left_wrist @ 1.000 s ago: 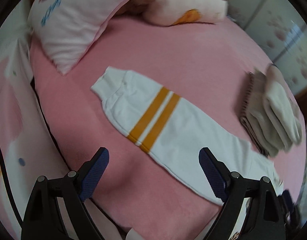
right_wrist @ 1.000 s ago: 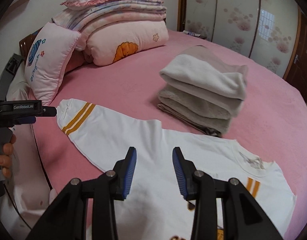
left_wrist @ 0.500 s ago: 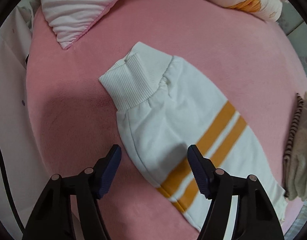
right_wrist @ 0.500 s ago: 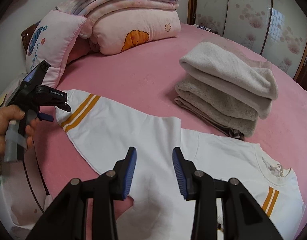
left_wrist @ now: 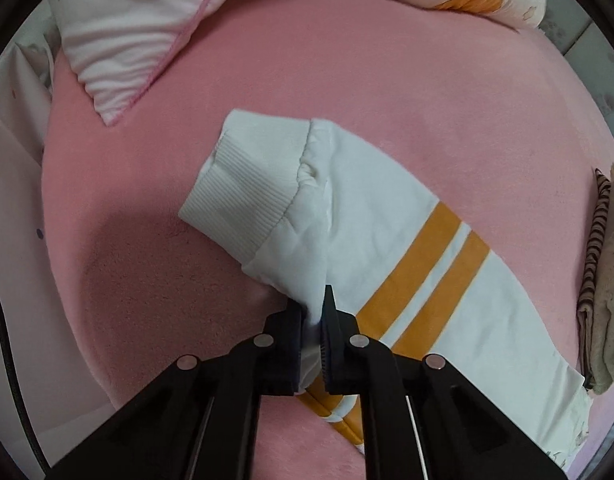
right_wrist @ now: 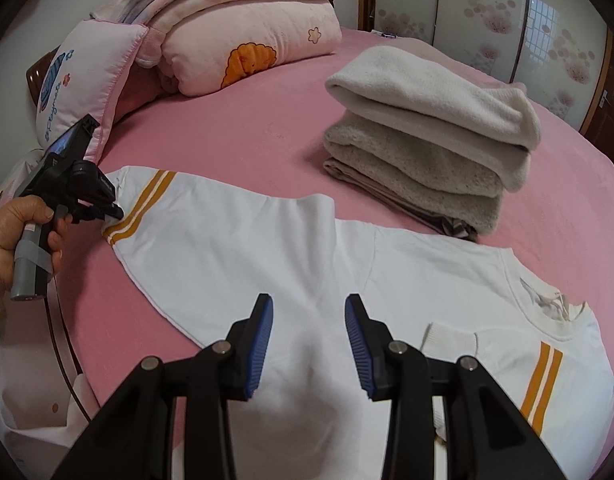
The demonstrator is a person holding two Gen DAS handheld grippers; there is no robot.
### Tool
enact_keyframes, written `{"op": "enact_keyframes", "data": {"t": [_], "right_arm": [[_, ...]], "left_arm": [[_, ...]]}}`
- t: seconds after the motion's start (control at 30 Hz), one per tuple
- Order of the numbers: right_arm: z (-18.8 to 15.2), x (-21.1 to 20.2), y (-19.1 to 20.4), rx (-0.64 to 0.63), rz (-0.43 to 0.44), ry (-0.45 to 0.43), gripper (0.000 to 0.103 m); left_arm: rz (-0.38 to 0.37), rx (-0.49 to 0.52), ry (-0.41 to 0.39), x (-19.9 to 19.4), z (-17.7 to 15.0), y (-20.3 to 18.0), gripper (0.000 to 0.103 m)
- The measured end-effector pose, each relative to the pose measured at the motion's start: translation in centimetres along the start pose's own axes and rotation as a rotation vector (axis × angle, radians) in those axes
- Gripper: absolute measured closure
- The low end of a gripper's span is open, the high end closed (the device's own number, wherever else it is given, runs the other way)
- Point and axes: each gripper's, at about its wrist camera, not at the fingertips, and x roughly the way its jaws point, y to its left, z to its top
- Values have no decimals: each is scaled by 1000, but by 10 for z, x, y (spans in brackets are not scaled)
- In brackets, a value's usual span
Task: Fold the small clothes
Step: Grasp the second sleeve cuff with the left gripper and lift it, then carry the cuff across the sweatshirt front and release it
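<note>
A small white sweatshirt point(right_wrist: 267, 248) with orange stripes lies spread on the pink bed. Its left sleeve point(left_wrist: 387, 232), with a ribbed cuff point(left_wrist: 251, 184), stretches across the left wrist view. My left gripper point(left_wrist: 313, 320) is shut on the sleeve's near edge, between the cuff and the stripes; it also shows in the right wrist view point(right_wrist: 107, 210), held by a hand. My right gripper point(right_wrist: 307, 340) is open and empty, hovering over the sweatshirt's body. The other sleeve point(right_wrist: 527, 368) lies folded over the chest.
A stack of folded beige towels point(right_wrist: 431, 132) sits behind the sweatshirt. Pink pillows and folded quilts point(right_wrist: 235, 40) lie at the back left. The bed's edge point(right_wrist: 79, 344) runs along the left. Patterned wardrobe doors point(right_wrist: 487, 12) stand behind.
My left gripper has moved down onto the sleeve near the cuff and closed on its edge. My right gripper has stayed open above the sweatshirt's body, drifting slightly closer.
</note>
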Motion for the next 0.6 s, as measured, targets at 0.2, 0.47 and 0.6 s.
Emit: {"op": "enact_keyframes", "data": {"t": [0.2,0.47,0.6], "right_arm": [[-20,-31,-20,10,-42,-28,66],[-57,-88,-79,122,-119,-78,65],[-77,-116,-115,210,-155,-99,65]], "left_arm": [[-127,69,-142,-68,-26,-30,98],[-401,329,-281,-182,-107,-103,98],[-540,445,-258,-211,-165,-149,98]]}}
